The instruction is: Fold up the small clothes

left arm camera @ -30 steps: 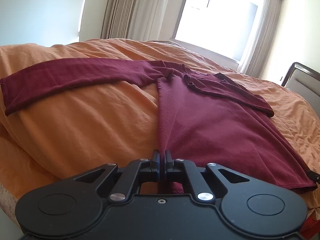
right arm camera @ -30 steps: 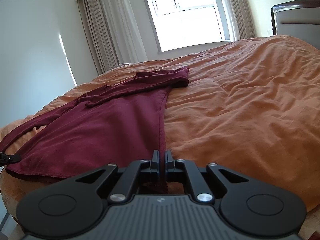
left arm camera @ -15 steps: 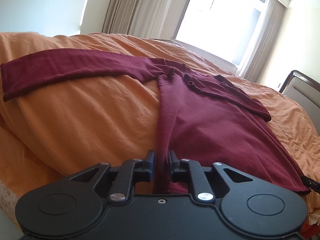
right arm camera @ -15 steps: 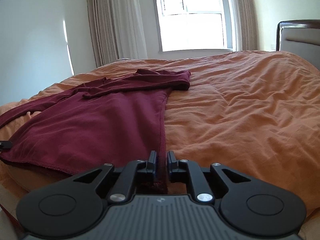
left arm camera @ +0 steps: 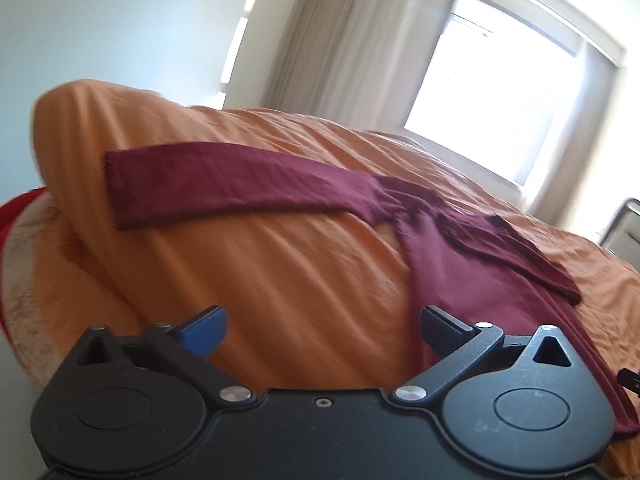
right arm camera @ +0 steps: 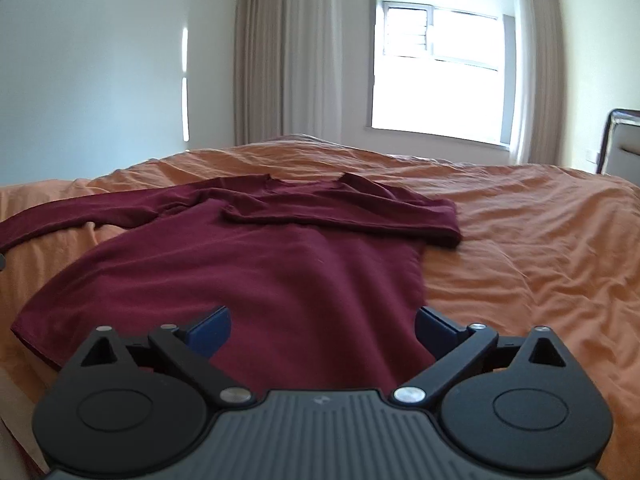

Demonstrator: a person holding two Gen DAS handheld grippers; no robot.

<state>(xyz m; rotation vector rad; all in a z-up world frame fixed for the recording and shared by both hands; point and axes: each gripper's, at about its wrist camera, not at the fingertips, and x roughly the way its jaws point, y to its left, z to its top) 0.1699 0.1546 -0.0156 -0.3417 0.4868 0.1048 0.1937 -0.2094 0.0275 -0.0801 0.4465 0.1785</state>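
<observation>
A maroon long-sleeved shirt lies flat on the orange bedspread, hem toward me. Its right sleeve is folded across the chest. Its left sleeve stretches out straight to the left. My left gripper is open and empty, hovering over the bedspread just left of the shirt's hem corner. My right gripper is open and empty, above the hem near the shirt's right side.
The bed's near left edge drops off beside a red item. A headboard stands at the far right. Curtains and a bright window are behind the bed.
Both grippers were shut on the shirt's hem corners; both have opened wide and let go. The left gripper has swung leftward and the right gripper leftward over the shirt.
</observation>
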